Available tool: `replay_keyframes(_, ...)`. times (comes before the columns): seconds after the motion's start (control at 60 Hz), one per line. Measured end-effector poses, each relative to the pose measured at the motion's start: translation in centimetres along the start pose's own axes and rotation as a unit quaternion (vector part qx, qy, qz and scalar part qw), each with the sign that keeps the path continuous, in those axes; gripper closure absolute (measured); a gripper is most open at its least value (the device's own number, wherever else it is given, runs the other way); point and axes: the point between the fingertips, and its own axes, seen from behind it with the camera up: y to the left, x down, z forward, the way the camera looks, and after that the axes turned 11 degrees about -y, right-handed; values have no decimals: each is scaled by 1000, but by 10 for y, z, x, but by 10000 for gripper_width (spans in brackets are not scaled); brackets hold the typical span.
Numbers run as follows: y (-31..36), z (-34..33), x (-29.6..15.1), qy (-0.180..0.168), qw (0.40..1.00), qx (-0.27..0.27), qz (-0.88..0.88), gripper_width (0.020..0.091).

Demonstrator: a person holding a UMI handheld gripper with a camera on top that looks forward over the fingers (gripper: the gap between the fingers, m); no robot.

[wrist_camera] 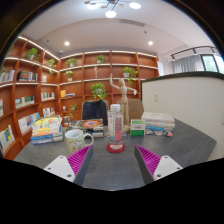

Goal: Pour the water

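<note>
Spread fingers (112,163) hold nothing, their pink pads apart over the grey tabletop (185,145). Beyond them, mid-tabletop, a clear water bottle (116,127) stands upright on a red coaster, a mug (78,141) near its left. Tall and narrow, it could tip if nudged off-centre on approach.

Single view rides low behind the tongs (112,160), facing across the table (180,145) toward shelves (40,75)

An office or reading room: wooden wall shelves (40,75) lined with books and potted plants (98,90), a chair (94,110) behind the grey surface (110,165).
</note>
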Motion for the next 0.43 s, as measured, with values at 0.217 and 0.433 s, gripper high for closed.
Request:
replay_keyframes(0.217,8,-28,-10,-5,1000,3,2,221)
replay_keyframes(0.433,6,-39,-25,-26,1000,10,-4,218)
